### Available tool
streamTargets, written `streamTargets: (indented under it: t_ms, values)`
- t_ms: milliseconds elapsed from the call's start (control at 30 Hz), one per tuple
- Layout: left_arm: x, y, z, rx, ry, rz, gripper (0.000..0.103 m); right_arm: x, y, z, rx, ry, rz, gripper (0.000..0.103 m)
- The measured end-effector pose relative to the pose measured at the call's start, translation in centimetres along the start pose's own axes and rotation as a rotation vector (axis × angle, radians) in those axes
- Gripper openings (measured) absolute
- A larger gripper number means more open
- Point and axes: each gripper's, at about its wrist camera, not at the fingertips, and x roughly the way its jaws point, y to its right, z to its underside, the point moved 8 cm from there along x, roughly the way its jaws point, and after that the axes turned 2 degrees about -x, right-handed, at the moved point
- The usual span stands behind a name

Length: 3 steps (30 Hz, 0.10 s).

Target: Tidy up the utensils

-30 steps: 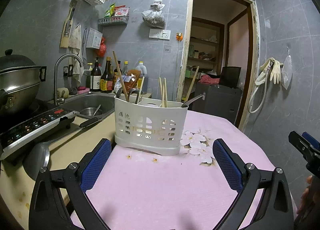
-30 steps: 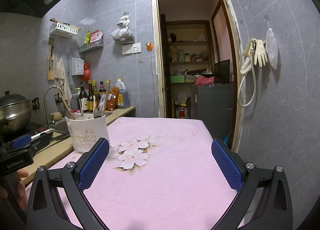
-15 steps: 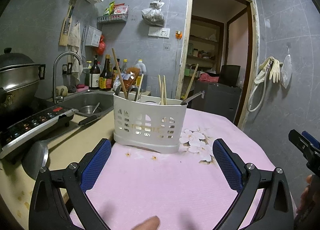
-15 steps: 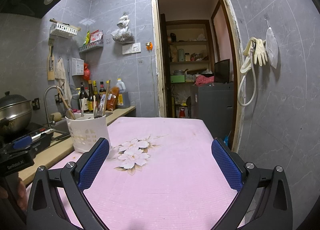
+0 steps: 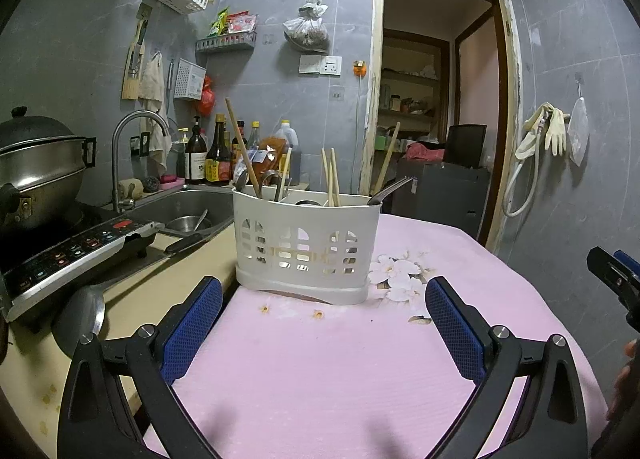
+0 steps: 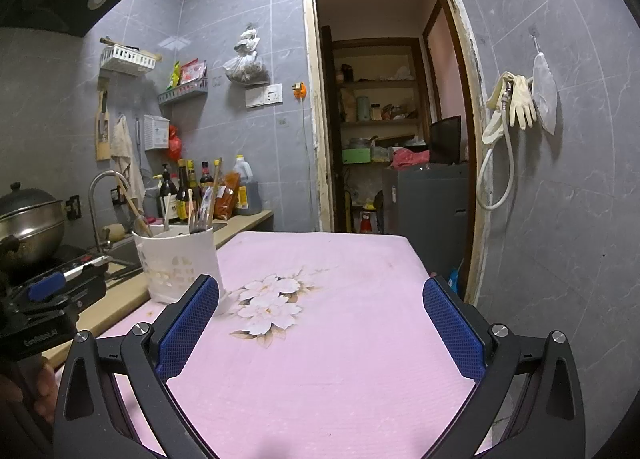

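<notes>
Grey-tiled kitchen, pink flowered tablecloth [image 5: 320, 371] underfoot. Left gripper [image 5: 323, 323] spread wide and empty, hovering low over the cloth; straight ahead of it, near the fingertips, white utensil caddy [image 5: 306, 251] standing upright with chopsticks [image 5: 331, 179] and spoons inside. Right gripper [image 6: 321, 323] likewise agape, holding nothing, caddy ahead to its left. Further left, sink [image 5: 192, 207] and induction cooker [image 5: 76, 247].
</notes>
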Motion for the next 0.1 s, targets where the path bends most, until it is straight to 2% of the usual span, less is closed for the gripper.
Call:
streamTargets:
  t_ms: [100]
  values:
    - [0.02,0.0,-0.02,-0.002,0.0,0.002,0.1,0.01,-0.03,0.01,-0.002,-0.002,-0.001,0.103]
